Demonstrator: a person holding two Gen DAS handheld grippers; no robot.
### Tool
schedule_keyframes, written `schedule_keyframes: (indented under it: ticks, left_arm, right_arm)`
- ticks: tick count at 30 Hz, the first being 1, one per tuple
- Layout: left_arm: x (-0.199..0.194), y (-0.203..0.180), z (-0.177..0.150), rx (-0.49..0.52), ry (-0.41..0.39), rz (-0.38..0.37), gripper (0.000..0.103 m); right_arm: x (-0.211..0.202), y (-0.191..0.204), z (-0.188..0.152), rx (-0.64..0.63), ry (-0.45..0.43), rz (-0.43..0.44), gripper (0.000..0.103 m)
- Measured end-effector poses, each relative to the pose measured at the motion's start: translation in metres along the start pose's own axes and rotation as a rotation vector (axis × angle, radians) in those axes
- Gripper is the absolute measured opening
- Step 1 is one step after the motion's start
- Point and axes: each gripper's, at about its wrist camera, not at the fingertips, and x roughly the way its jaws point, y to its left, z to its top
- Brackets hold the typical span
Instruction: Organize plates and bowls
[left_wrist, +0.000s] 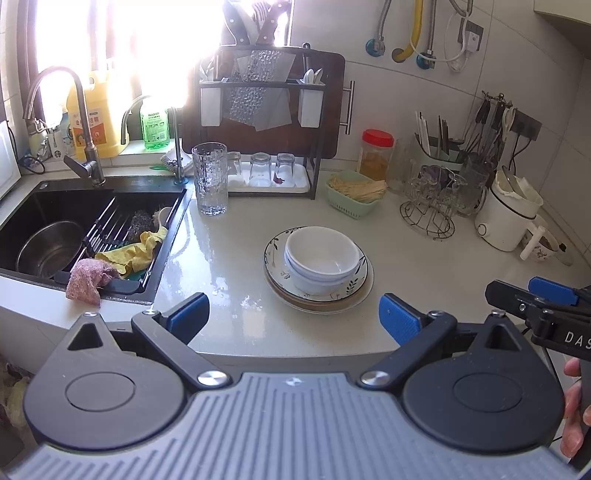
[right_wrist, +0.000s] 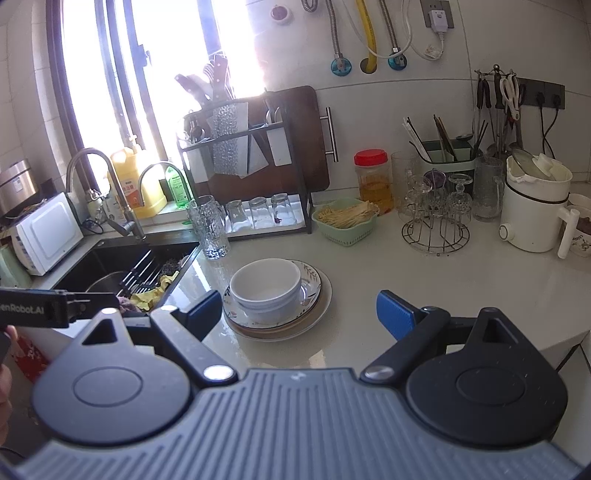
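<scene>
- My left gripper (left_wrist: 293, 317) and right gripper (right_wrist: 295, 314) both have fingers spread wide, pinching nothing.
- Stacked bowls (left_wrist: 321, 260) on stacked plates (left_wrist: 352, 295) lie beyond my fingertips, apart, near the table's (left_wrist: 424, 273) front edge.
- The sink (left_wrist: 74, 206) sits left, under the bright window.

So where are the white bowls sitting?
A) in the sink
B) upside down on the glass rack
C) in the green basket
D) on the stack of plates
D: the white bowls sit nested, open side up, on the stack of plates on the counter.
</scene>
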Motion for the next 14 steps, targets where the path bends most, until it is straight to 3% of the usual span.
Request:
schedule_keyframes:
  ticks: [14]
  left_arm:
    - [0.0005, -0.0044, 0.0016, 0.009, 0.001, -0.012, 0.100]
  right_arm:
    - [-0.0003, -0.0016, -0.0005, 0.001, 0.000, 0.001, 0.092]
